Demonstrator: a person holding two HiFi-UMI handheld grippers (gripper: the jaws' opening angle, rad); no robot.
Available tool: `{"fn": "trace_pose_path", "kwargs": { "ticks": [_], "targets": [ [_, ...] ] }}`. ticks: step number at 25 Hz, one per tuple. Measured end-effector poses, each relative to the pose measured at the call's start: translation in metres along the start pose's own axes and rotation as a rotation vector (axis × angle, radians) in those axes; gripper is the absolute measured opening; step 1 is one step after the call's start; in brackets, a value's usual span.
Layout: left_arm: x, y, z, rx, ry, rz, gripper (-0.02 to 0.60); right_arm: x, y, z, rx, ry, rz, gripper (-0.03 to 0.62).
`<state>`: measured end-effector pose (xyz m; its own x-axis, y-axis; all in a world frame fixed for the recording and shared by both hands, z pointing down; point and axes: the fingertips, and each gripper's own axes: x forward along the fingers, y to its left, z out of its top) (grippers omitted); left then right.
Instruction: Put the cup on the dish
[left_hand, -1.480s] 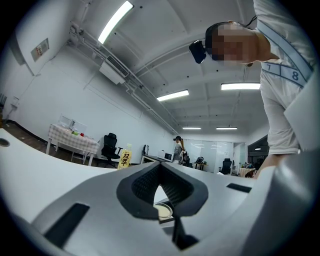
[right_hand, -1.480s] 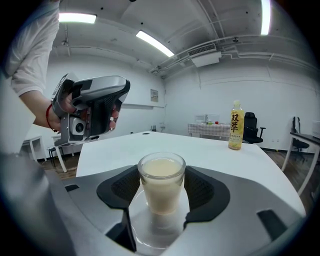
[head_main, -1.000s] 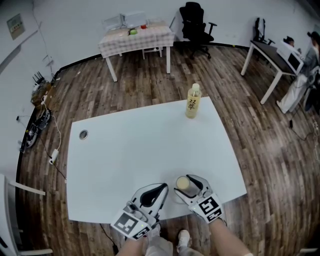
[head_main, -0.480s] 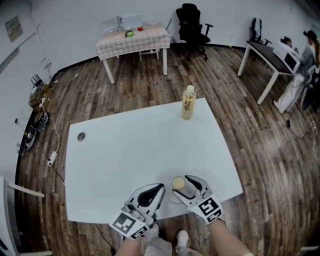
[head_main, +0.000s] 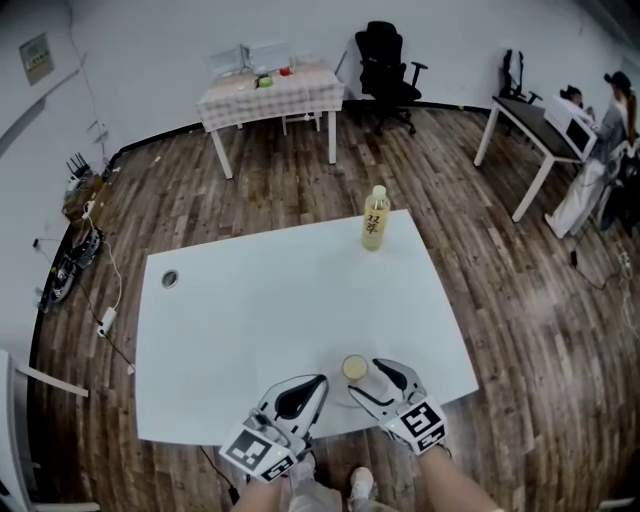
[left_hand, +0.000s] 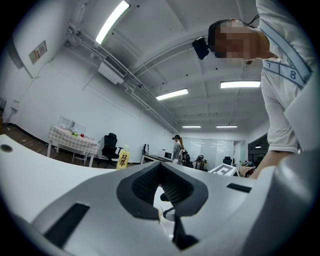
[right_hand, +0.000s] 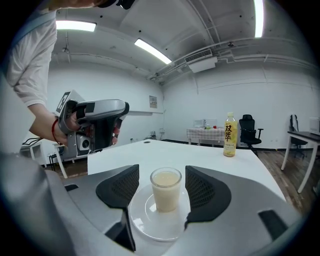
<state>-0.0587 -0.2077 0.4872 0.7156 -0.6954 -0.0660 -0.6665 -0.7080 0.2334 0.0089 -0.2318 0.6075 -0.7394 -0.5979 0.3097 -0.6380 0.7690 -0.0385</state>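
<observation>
The cup (right_hand: 166, 189), small and clear and filled nearly to the brim with a pale creamy drink, stands upright on the dish (right_hand: 150, 222), a little white saucer lying flat on the white table (head_main: 260, 300). Both sit right in the mouth of the right gripper (right_hand: 163, 175). Its jaws are spread, one dark ribbed pad on either side of the cup, with a gap showing on each side, so neither pad touches the cup. The saucer's rim reaches under both pads.

Off to the right gripper's left, apart from it, is the left gripper (left_hand: 161, 166), held low over the near edge of the table in the person's hand (right_hand: 47, 131). Its jaws are pressed together at the tips with nothing pinched between them (only a sliver of table shows below the pads).

Ahead of the right gripper and somewhat to its right, well away at the far edge of the table, a yellow drink bottle (right_hand: 229, 128) stands upright.
</observation>
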Motion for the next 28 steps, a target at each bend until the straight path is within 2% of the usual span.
{"fn": "trace_pose_path", "kwargs": {
  "ticks": [11, 28],
  "targets": [
    [-0.009, -0.031, 0.013, 0.014, 0.010, -0.007, 0.000, -0.038, 0.010, 0.030, -0.013, -0.044, 0.005, 0.287],
    [-0.021, -0.101, 0.021, 0.035, 0.048, -0.089, 0.000, -0.115, 0.038, 0.072, 0.002, -0.147, -0.011, 0.281]
  ]
}}
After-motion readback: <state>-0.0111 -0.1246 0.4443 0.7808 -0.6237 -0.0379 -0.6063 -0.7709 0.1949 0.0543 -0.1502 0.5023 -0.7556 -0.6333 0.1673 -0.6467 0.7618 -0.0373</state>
